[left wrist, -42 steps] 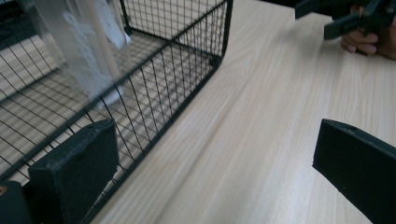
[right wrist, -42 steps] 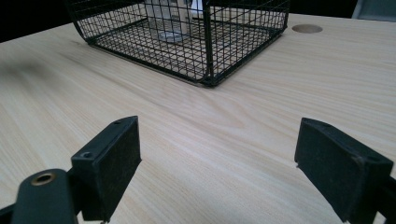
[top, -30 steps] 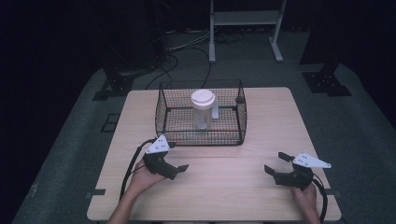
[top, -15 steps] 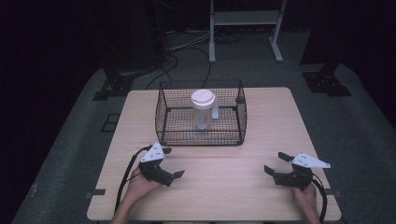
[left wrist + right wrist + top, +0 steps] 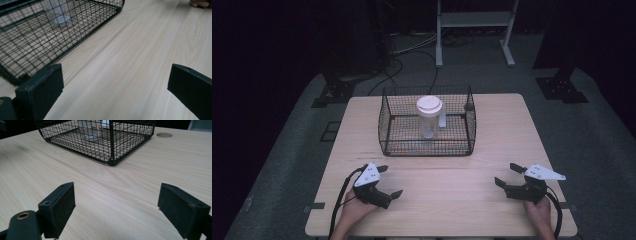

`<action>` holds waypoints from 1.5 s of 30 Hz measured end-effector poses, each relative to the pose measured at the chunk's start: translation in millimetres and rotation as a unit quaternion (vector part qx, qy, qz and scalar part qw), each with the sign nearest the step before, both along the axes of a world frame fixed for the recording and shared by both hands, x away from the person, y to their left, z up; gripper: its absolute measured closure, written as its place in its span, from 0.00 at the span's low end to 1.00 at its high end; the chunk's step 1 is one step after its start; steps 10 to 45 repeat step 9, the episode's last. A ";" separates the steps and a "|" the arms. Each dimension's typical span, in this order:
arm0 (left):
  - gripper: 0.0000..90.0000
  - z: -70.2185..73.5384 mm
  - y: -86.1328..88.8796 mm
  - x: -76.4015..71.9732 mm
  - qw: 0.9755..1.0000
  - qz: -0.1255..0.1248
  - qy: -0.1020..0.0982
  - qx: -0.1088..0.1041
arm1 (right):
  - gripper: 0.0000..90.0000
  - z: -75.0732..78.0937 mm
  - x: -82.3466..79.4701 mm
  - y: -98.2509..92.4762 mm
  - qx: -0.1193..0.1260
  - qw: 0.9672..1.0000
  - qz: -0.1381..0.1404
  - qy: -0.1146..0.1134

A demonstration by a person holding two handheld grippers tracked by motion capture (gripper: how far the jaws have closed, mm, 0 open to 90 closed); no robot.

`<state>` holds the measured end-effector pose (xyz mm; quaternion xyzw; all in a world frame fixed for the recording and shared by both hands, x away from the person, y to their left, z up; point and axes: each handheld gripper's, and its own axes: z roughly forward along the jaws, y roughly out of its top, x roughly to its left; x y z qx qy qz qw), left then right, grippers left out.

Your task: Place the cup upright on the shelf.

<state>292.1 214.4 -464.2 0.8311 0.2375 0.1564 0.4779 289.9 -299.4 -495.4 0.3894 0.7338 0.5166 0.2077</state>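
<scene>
Here we see the left gripper (image 5: 386, 181) drawn back from the wire basket (image 5: 384, 125) toward the near edge of the table (image 5: 502, 130) over the last second, while the right gripper (image 5: 508, 175) keeps its place near the front right corner. Both stand with jaws spread wide and nothing between them, as each gripper view confirms. The clear jar (image 5: 429, 122) with its white lid (image 5: 429, 105) stands upright inside the basket, toward its back, well apart from both grippers. We judge this a rest pose: no reach for the jar is under way. Bare tabletop lies between grippers and basket, giving free room to advance. The basket's front wall and rim bar a level approach, so we expect entry from above. Both hands sit close to the table's near edge.
</scene>
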 end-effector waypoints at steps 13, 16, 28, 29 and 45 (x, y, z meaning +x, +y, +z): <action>0.00 3.8 23.6 -8.6 0.998 0.035 -0.016 -0.047 | 0.15 0.1 -0.3 -0.7 0.004 1.000 0.000 -0.002; 0.00 3.8 23.6 -8.6 0.998 0.035 -0.016 -0.047 | 0.15 0.1 -0.3 -0.7 0.004 1.000 0.000 -0.002; 0.00 3.8 23.6 -8.6 0.998 0.035 -0.016 -0.047 | 0.15 0.1 -0.3 -0.7 0.004 1.000 0.000 -0.002; 0.00 3.8 23.6 -8.6 0.998 0.035 -0.016 -0.047 | 0.15 0.1 -0.3 -0.7 0.004 1.000 0.000 -0.002; 0.00 3.8 23.6 -8.6 0.998 0.035 -0.016 -0.047 | 0.15 0.1 -0.3 -0.7 0.004 1.000 0.000 -0.002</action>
